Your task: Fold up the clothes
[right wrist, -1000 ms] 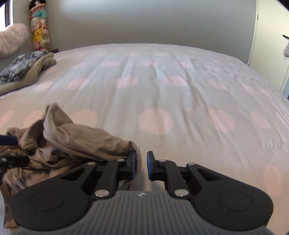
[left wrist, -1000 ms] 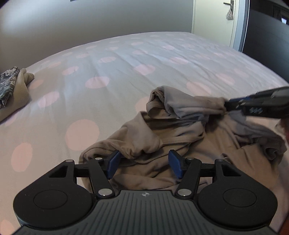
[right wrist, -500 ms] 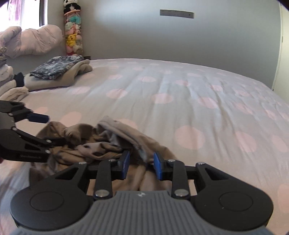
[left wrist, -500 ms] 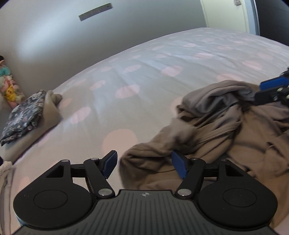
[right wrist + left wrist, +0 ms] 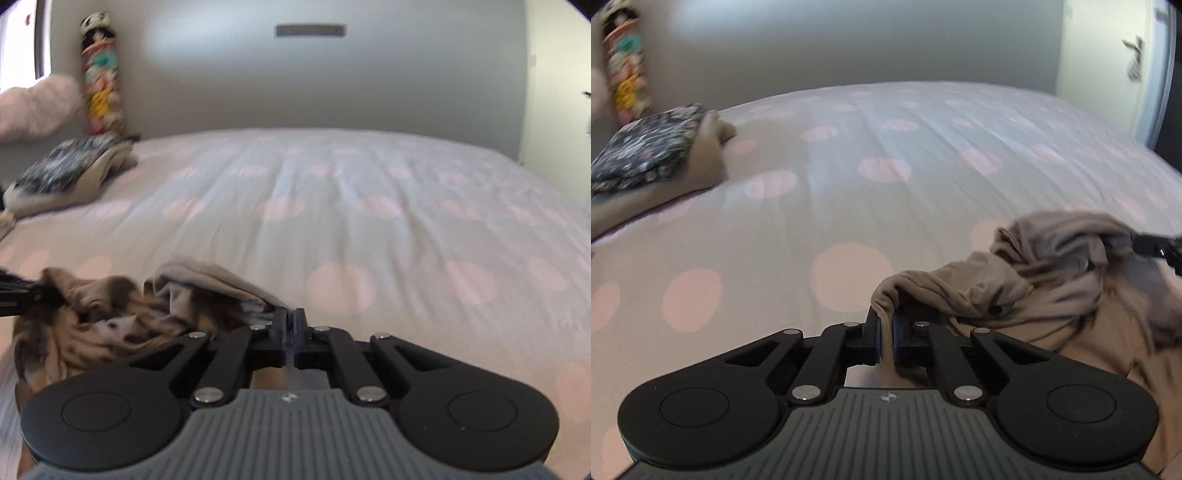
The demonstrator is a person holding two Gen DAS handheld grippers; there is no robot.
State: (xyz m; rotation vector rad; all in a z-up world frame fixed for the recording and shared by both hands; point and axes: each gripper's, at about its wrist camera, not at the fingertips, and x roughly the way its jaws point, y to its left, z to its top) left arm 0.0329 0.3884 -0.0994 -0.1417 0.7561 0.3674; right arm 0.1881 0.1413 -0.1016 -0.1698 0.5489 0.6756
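A crumpled beige garment [image 5: 1052, 280] lies bunched on the grey bed cover with pink dots [image 5: 849, 184]. My left gripper [image 5: 885, 328] is shut on an edge of the garment at its left end. My right gripper [image 5: 290, 325] is shut on another edge of the same garment [image 5: 122, 314], at its right end. The right gripper's tip shows at the right edge of the left wrist view [image 5: 1156, 247]. The left gripper's tip shows at the left edge of the right wrist view [image 5: 22, 291]. Both views are blurred by motion.
A stack of folded clothes, a dark floral piece on a beige one [image 5: 653, 151], lies at the far left of the bed, also in the right wrist view [image 5: 70, 166]. A column of soft toys [image 5: 101, 74] stands by the wall. A door [image 5: 1108, 55] is at the far right.
Both grippers have closed on edges of the beige garment; half a second ago both stood open around it. The views have swung up and the garment is lifted a little.
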